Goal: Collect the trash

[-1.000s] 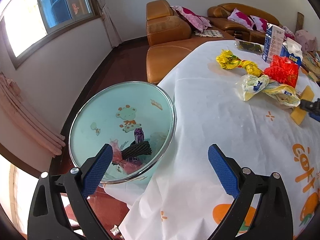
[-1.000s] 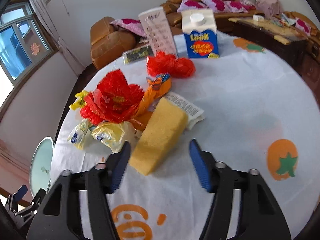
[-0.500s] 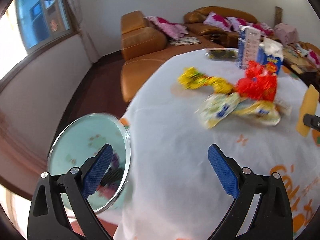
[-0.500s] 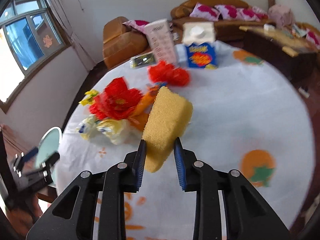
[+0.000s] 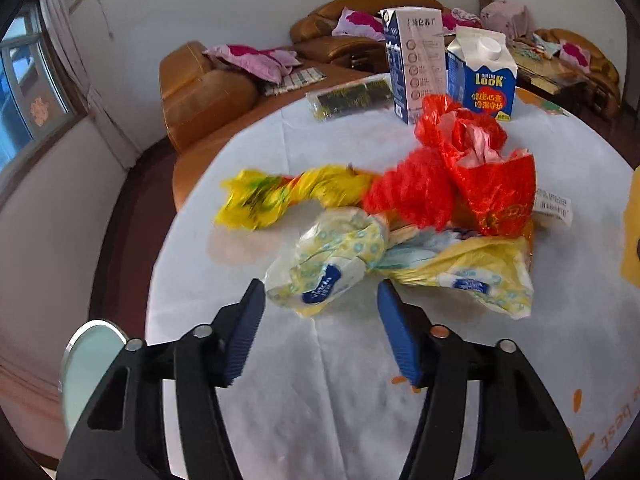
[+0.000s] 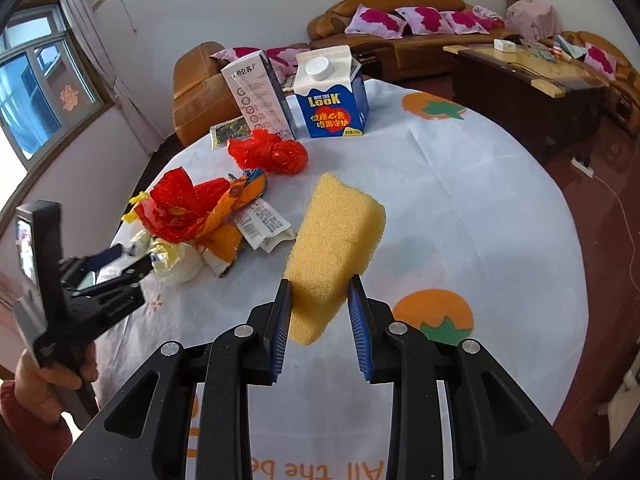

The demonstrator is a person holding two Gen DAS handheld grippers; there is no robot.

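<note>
Since a second ago the left gripper (image 5: 320, 300) has swung away from the round pale-green trash bin (image 5: 90, 354), now only a sliver at the table's edge, and reached the crumpled pale-yellow plastic wrapper with a blue label (image 5: 328, 264); its jaws are closing with that wrapper's end between them, the blue pads not yet pressing it. Meanwhile the right gripper (image 6: 318, 298) has closed on the yellow wedge-shaped sponge (image 6: 334, 248) and lifted it off the round table's white cloth printed with orange fruit (image 6: 460, 200). Just beyond the pale-yellow wrapper lie a twisted bright-yellow wrapper (image 5: 288, 196), two red crinkled plastic bags (image 5: 464, 172), an orange packet (image 6: 236, 200) and a white barcode label (image 5: 554, 204). Further beyond stand two cartons: a blue gable-top one reading "LOOK" (image 5: 484, 76) with Chinese characters in a red heart, and a tall white-and-navy box (image 5: 414, 60) with small Chinese print. Beside that box lies one dark flat packet (image 5: 350, 98).
</note>
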